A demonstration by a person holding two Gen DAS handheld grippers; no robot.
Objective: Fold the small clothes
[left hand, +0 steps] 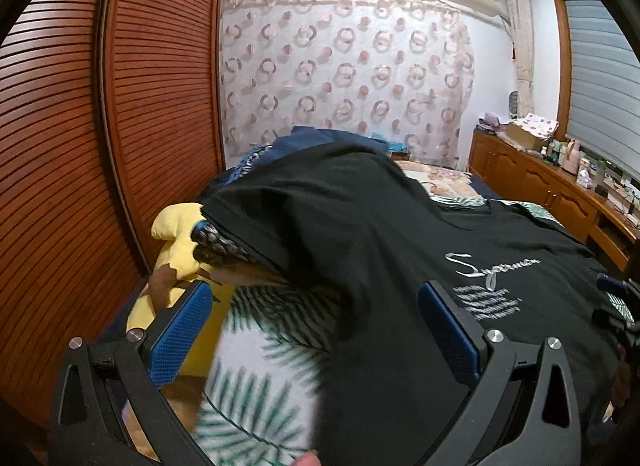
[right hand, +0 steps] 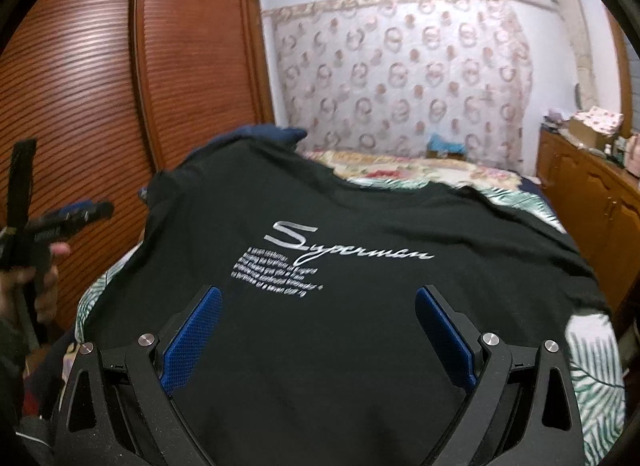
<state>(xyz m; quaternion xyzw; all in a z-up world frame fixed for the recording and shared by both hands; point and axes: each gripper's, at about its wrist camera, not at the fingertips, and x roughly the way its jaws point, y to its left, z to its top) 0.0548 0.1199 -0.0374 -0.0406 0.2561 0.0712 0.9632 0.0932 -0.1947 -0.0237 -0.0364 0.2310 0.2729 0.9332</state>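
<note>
shirt: i see a black t-shirt [right hand: 360,250] spread print-up on the leaf-print bedsheet [right hand: 596,398], filling the centre of the right view; its 10 o'clock shoulder rides up over a yellow cloth pile [left hand: 176,234].
left gripper [left hand: 316,330]: fingers wide, holding nothing, at the shirt's left edge.
right gripper [right hand: 318,330]: fingers wide, holding nothing, above the lower body.
next step, my judgement: i would flatten that raised shoulder, then pinch hem and sleeve edge together, one layer only.

tongs [right hand: 318,330]: black frames | blue textured pads [right hand: 192,342] | silver screws [right hand: 146,340]
</note>
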